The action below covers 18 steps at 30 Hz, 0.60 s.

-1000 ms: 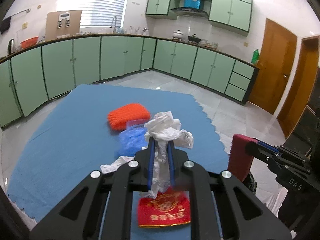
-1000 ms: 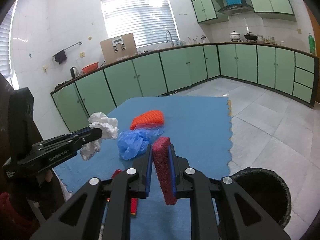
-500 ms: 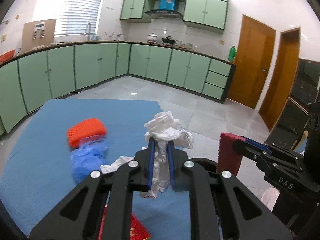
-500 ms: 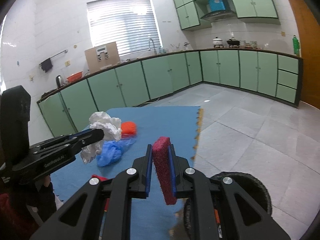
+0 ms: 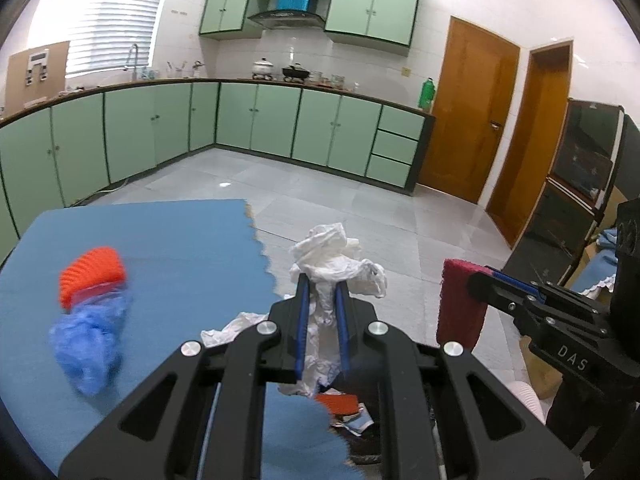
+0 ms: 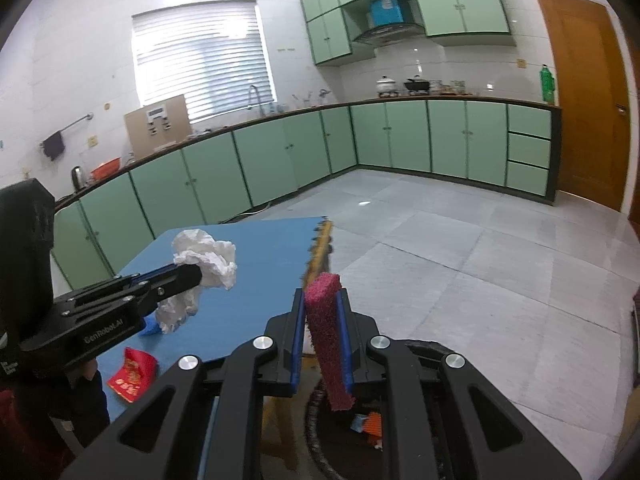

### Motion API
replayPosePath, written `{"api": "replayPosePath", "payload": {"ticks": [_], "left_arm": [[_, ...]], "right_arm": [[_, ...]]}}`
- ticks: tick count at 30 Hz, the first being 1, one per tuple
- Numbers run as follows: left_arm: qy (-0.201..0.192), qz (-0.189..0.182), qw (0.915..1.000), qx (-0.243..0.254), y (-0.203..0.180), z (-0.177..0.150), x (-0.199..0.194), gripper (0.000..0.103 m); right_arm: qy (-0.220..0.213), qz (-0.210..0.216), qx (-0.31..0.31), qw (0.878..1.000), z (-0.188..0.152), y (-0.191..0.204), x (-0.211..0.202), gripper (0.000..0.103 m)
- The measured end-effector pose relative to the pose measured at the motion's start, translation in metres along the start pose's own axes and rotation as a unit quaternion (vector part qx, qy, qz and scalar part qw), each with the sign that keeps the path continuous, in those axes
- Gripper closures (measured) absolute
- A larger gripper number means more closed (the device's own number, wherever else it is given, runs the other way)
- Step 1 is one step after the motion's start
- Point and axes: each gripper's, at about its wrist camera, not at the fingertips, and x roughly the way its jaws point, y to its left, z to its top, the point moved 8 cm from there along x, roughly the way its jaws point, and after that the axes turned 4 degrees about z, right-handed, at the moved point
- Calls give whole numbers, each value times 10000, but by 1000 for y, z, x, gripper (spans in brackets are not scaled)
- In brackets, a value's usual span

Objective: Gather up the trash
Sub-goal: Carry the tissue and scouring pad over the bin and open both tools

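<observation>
left claw (image 5: 322,292) clamps crumpled white tissue (image 5: 336,256) — right claw (image 6: 322,300) clamps red sponge (image 6: 328,340), above black bin (image 6: 424,350).

Green cabinets (image 5: 256,120), wooden door (image 5: 468,120), window blinds (image 6: 200,56).

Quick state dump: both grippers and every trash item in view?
left gripper: shut on white crumpled paper
right gripper: shut on red scouring pad
blue plastic bag: loose on blue mat
orange sponge: on mat
red packet: flat on mat
</observation>
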Motion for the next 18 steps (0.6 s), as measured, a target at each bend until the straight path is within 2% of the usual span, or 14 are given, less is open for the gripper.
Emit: {"api": "replayPosePath", "payload": {"ticks": [10, 18], "left_arm": [[235, -396, 9987, 227, -57, -13, 53, 91], [450, -534, 9971, 306, -87, -32, 98, 91]], "right_arm": [[100, -363, 296, 9989, -6, -56, 7, 88], [279, -526, 492, 9970, -18, -94, 24, 88]]}}
